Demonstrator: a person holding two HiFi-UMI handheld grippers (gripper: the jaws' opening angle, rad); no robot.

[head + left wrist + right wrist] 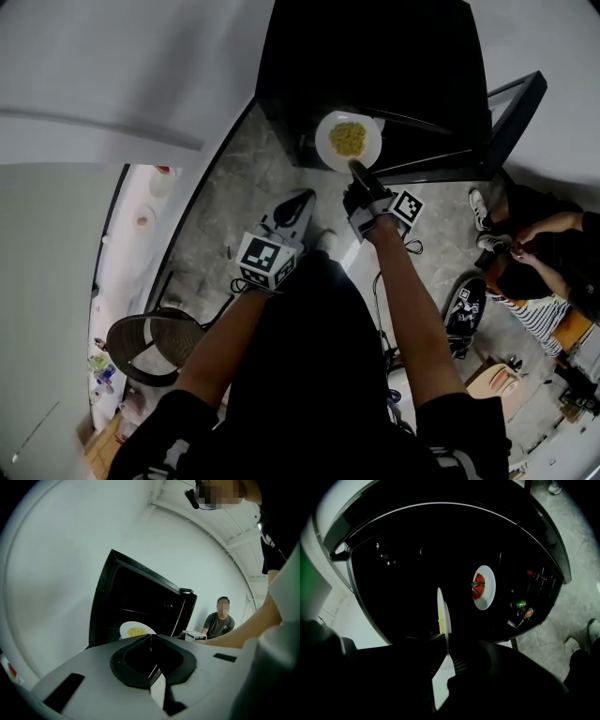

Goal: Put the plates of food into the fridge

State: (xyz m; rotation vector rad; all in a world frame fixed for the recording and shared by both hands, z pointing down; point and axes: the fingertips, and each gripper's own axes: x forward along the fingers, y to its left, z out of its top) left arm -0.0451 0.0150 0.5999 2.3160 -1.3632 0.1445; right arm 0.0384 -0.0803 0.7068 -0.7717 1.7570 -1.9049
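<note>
The right gripper (359,169) has its jaws clamped on the near rim of the plate of yellow food (348,141), which hangs at the mouth of the black fridge (375,56) in the upper centre of the head view; the left gripper (298,202) sits lower and to the left, jaws together on nothing.

The main risk, as I judge it, is the grip: the plate is pinched at one edge only, so its whole weight hangs out beyond the pads; a dip of the wrist could tilt it and spill the food, or let the rim slide out of the jaws. The far rim could also knock the fridge's frame or a shelf edge on the way in; the interior is so dark that I cannot tell where the shelves run.

In the right gripper view a second plate with red food (483,588) already sits inside, right of centre, well apart from the held plate (443,613); the dark space to its left looks like the free room. Bottles and cans (520,604) line the lower right. The open door (511,117) bounds the right side in the head view, and a seated person (544,253) is beyond it; the left side by the wall is open.
</note>
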